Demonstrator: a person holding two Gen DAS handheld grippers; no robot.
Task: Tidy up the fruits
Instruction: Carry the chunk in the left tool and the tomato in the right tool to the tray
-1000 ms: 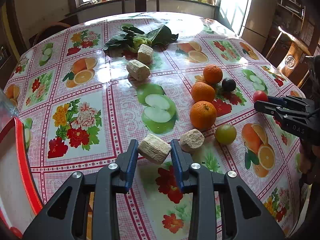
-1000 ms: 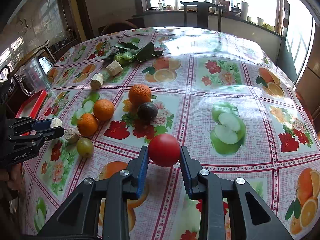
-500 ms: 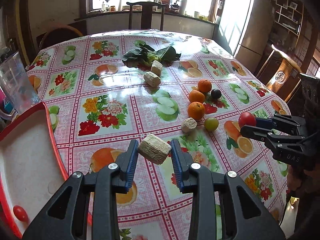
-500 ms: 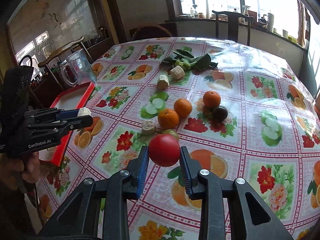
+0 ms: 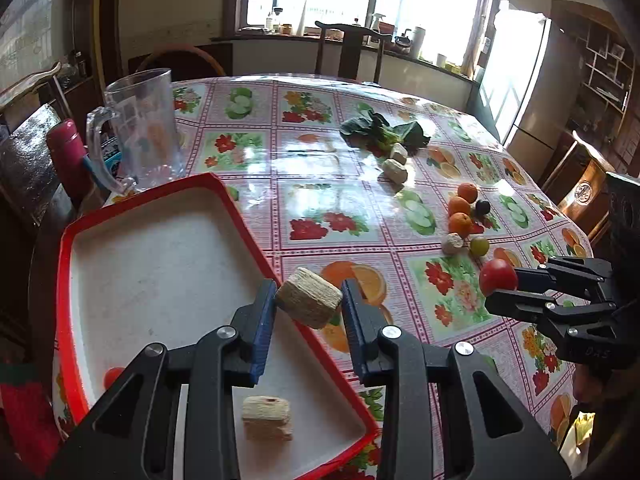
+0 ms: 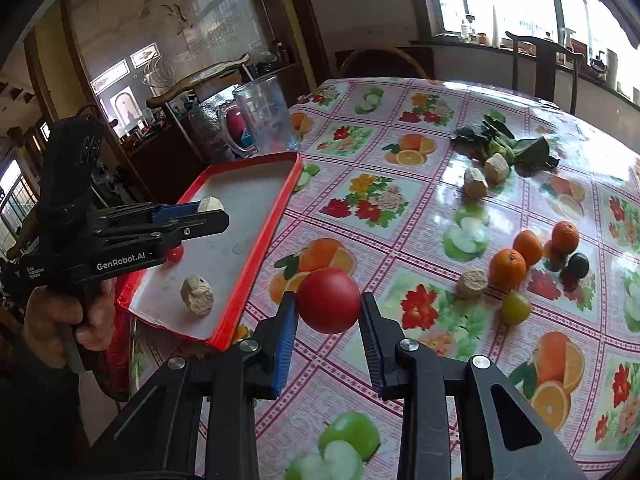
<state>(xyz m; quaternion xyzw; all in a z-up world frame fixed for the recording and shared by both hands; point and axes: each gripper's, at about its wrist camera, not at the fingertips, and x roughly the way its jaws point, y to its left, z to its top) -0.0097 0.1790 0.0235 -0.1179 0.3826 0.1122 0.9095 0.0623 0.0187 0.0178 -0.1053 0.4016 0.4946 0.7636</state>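
Observation:
My left gripper (image 5: pixel 309 305) is shut on a beige sugarcane chunk (image 5: pixel 309 298) and holds it over the right rim of the red tray (image 5: pixel 244 216). The tray (image 6: pixel 276 208) holds another beige chunk (image 5: pixel 267 418) and a small red fruit (image 5: pixel 113 376). My right gripper (image 6: pixel 329 307) is shut on a red tomato (image 6: pixel 329 300) above the tablecloth, right of the tray; the tomato also shows in the left wrist view (image 5: pixel 497 277). Three oranges (image 6: pixel 508 268), a dark plum (image 6: pixel 578 265), a green fruit (image 6: pixel 515 307) and a beige chunk (image 6: pixel 473 283) lie on the table.
A clear plastic jug (image 5: pixel 140 128) stands behind the tray. Leafy greens (image 5: pixel 380 130) and two more beige chunks (image 5: pixel 395 170) lie farther back. Wooden chairs (image 5: pixel 348 48) ring the round table. The table edge runs just left of the tray.
Both grippers have swung left towards the tray with their loads. The tray now fills the left wrist view and the fruit pile has fallen away to the right.

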